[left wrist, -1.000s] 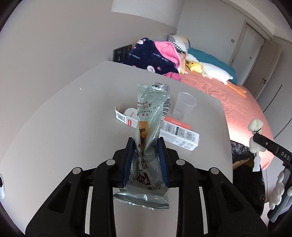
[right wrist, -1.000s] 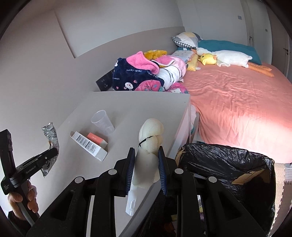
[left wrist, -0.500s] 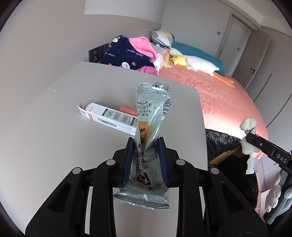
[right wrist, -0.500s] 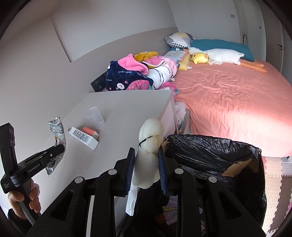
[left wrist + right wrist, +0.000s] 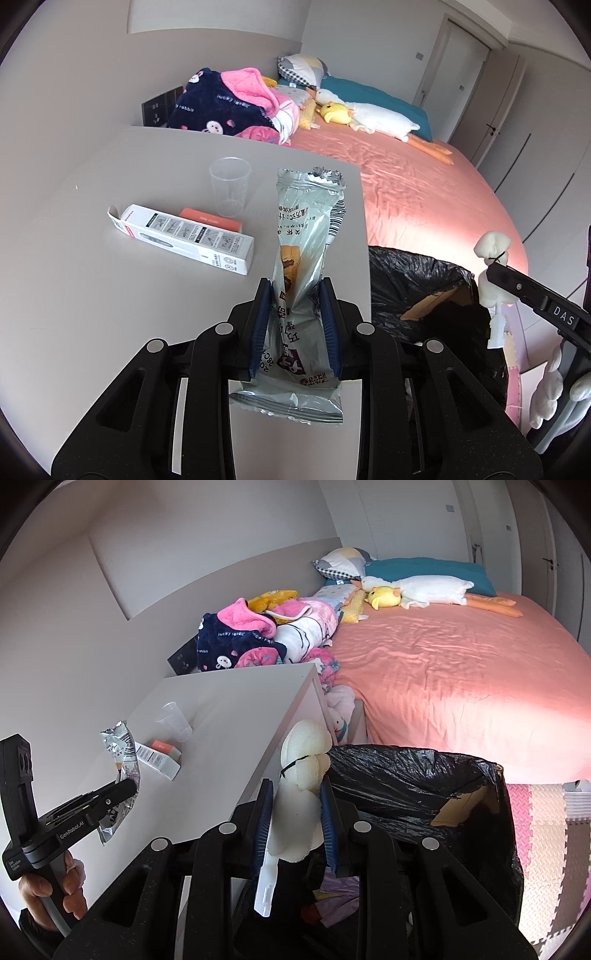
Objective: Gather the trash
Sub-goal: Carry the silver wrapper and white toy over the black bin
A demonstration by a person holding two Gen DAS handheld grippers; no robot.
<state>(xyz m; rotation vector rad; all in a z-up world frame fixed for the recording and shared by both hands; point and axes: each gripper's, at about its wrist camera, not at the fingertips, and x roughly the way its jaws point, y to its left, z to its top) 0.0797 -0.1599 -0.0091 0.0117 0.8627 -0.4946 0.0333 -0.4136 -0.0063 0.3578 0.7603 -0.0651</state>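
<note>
My left gripper (image 5: 295, 295) is shut on a silvery-green snack wrapper (image 5: 308, 229), held upright above the right edge of the grey table (image 5: 74, 280). In the right wrist view the same left gripper (image 5: 127, 786) and wrapper (image 5: 122, 749) hang at the far left. My right gripper (image 5: 295, 797) is shut on a white foam sponge with a plastic handle (image 5: 303, 764), over the near rim of the black-lined trash bin (image 5: 424, 771). The left wrist view shows the bin (image 5: 417, 273) right of the table, with the sponge (image 5: 493, 247) and right gripper (image 5: 491, 273) above it.
On the table lie a white carton (image 5: 188, 240), a small orange box (image 5: 210, 221) and a clear plastic cup (image 5: 229, 188). Behind is a bed with a pink sheet (image 5: 461, 672), piled blankets (image 5: 258, 635) and plush toys. Foam floor mats (image 5: 546, 830) lie right of the bin.
Both grippers have moved rightward toward the bin with their loads. The bin now fills more of both views, and the cup has come out from behind the wrapper.
</note>
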